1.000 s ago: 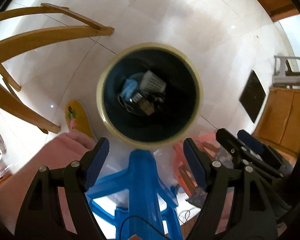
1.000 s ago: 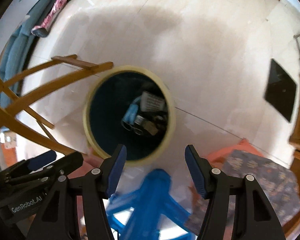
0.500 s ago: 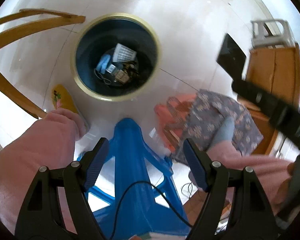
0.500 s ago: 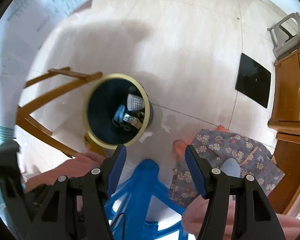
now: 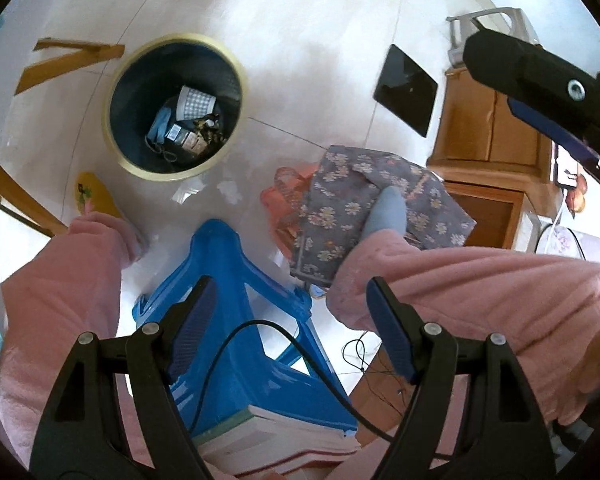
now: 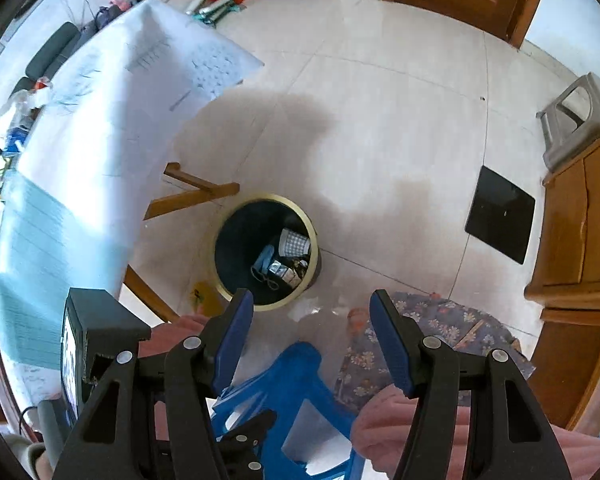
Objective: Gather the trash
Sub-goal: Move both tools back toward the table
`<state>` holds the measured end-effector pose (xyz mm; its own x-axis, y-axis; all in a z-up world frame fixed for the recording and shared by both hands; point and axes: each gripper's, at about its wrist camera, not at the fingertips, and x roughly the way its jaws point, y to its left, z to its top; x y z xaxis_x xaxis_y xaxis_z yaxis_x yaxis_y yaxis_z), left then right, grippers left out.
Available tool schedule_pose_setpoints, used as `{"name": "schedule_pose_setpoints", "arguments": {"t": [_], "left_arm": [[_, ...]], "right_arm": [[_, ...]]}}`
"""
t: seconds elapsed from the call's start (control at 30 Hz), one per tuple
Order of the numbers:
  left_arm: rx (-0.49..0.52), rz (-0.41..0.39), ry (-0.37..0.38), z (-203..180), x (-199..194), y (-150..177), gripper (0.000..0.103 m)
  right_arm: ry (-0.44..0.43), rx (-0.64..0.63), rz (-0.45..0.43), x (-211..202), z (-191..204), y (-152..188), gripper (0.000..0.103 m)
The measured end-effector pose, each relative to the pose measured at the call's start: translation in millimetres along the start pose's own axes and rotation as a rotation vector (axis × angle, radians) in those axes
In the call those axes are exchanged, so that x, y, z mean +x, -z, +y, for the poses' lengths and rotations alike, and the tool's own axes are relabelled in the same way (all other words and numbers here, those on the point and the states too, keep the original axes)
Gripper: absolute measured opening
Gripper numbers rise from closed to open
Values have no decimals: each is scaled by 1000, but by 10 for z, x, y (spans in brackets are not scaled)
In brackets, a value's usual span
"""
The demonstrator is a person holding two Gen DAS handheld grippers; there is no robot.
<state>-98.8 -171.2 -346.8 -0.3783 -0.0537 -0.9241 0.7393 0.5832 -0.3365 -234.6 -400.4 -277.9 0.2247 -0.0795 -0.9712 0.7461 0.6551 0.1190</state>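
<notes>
A round bin [image 5: 168, 174] with a yellow rim stands on the pale tiled floor, far below both grippers. Trash lies at its bottom: a checked paper [image 5: 196, 104], a blue mask [image 5: 160, 124] and small packets. From the right wrist the bin [image 6: 260, 199] shows small, just beyond the fingertips. My left gripper [image 5: 288, 292] points down over a blue stool, open, with nothing between its pads. My right gripper [image 6: 311, 300] also stands open and holds nothing. One finger of it crosses the top right of the left wrist view.
A blue plastic stool [image 5: 236, 280] stands under the grippers, with a person's pink trouser legs [image 5: 460, 280] on both sides. A flowered cloth [image 5: 352, 200], a wooden cabinet [image 5: 484, 128], a black mat [image 5: 406, 96], a grey stool [image 6: 572, 120] and a paper-covered table [image 6: 100, 120] surround the bin.
Both grippers have risen away from the bin, which now looks much smaller. The left view has shifted so the bin sits further left. Neither pair of jaws has changed its opening.
</notes>
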Motion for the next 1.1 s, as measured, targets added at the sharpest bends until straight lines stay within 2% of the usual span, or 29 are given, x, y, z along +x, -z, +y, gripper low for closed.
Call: {"name": "schedule_pose_setpoints", "arguments": {"t": [0.13, 0.3, 0.4, 0.57, 0.7, 0.83, 1.1], "left_arm": [[43, -56, -18, -153, -269, 73, 74], [65, -158, -3, -255, -848, 164, 74], [53, -226, 0, -188, -1280, 247, 74], [37, -333, -38, 90, -2059, 445, 74], [4, -427, -110, 517, -2654, 619, 74], [-64, -485, -166, 1080, -3109, 765, 74], [-253, -566, -294, 2390, -3680, 905, 74]], "right_arm": [[-18, -17, -55, -392, -39, 35, 62], [-43, -57, -132, -938, -5, 22, 62], [-58, -90, -167, -1223, 78, -5, 62], [-97, -165, -213, -1575, 460, -141, 62], [-135, -248, -241, -1779, 956, -233, 62], [-164, -335, -278, -1882, 1517, -297, 62], [-237, -448, -281, -1782, 2638, -587, 62]]}}
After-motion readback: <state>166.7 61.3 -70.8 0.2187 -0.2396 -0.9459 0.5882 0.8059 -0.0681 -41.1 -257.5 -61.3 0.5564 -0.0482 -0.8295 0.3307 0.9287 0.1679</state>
